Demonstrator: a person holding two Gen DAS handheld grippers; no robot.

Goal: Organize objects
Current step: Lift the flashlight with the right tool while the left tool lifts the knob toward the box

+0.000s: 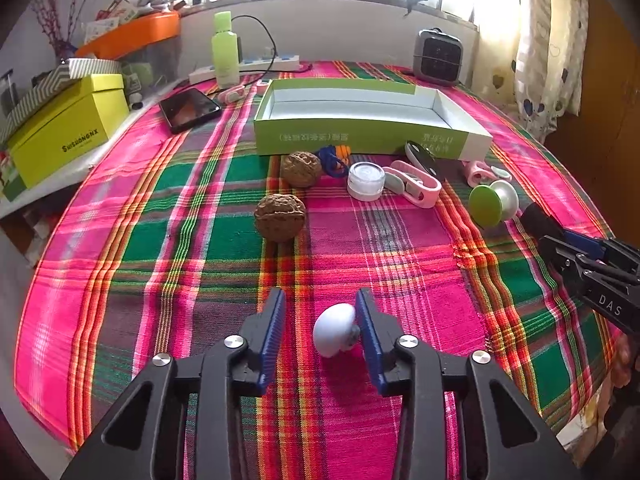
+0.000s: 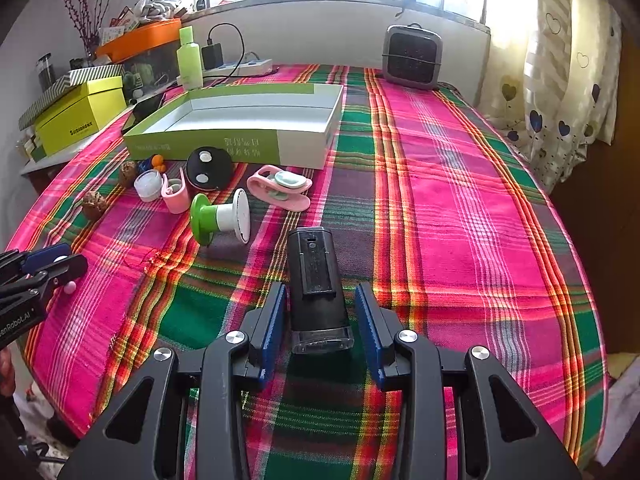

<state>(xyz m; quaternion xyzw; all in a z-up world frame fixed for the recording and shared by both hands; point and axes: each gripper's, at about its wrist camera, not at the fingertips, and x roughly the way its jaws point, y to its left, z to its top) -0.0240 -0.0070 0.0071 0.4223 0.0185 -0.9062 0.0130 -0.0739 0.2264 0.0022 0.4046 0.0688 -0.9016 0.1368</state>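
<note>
A small white mushroom-shaped knob point(image 1: 334, 334) lies on the plaid cloth between the fingers of my left gripper point(image 1: 320, 295). It rests against the right pad, and a gap shows at the left pad, so the jaws stand open around it. My right gripper point(image 2: 320, 290) is shut on a black torch-like device point(image 2: 316, 280), which points away with its clear end towards the camera. The left wrist view shows that gripper point(image 1: 560, 240) at the right edge. An empty green-and-white box point(image 1: 360, 136) stands beyond.
In front of the box lie two walnuts point(image 1: 280, 218), a white jar point(image 1: 365, 180), pink clips point(image 1: 416, 186), a green-white spool point(image 1: 492, 204) and a black round case point(image 2: 209, 168). A phone point(image 1: 190, 109), bottle point(image 1: 225, 46) and heater point(image 1: 438, 56) stand at the back.
</note>
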